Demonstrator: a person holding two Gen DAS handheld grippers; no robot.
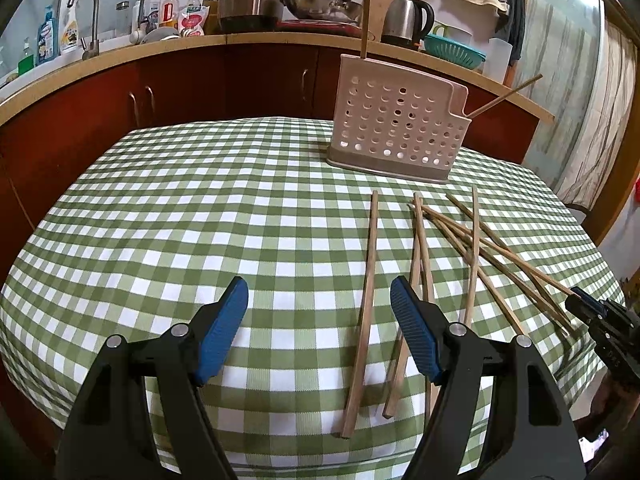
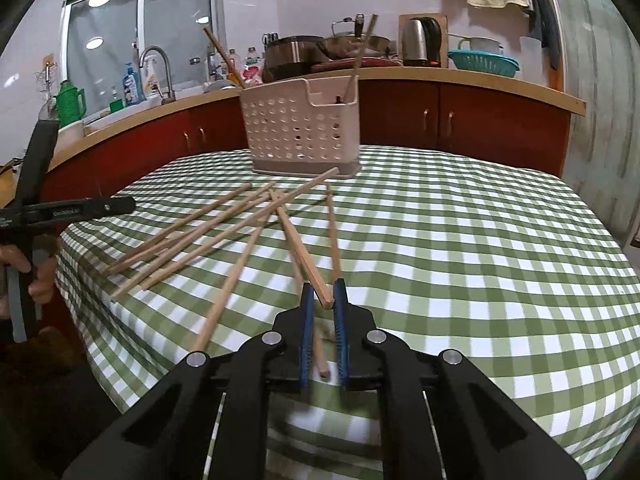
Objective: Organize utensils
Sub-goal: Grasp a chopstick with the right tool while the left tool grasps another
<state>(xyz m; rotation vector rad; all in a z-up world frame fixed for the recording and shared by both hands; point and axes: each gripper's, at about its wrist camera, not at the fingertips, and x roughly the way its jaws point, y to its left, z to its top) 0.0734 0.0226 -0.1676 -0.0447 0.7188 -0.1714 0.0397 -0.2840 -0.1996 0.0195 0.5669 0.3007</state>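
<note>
Several wooden chopsticks lie scattered on the green checked tablecloth; they also show in the right wrist view. A white perforated utensil holder stands at the table's far side with two chopsticks in it; it also shows in the right wrist view. My left gripper is open and empty above the cloth, just left of the chopsticks. My right gripper is nearly closed on the near end of one chopstick; it shows in the left wrist view at the right edge.
The table fills the foreground and drops off at the near and left edges. Behind it runs a red cabinet counter with a sink, bottles, pots, a kettle and a teal basket. The left gripper body appears at left in the right wrist view.
</note>
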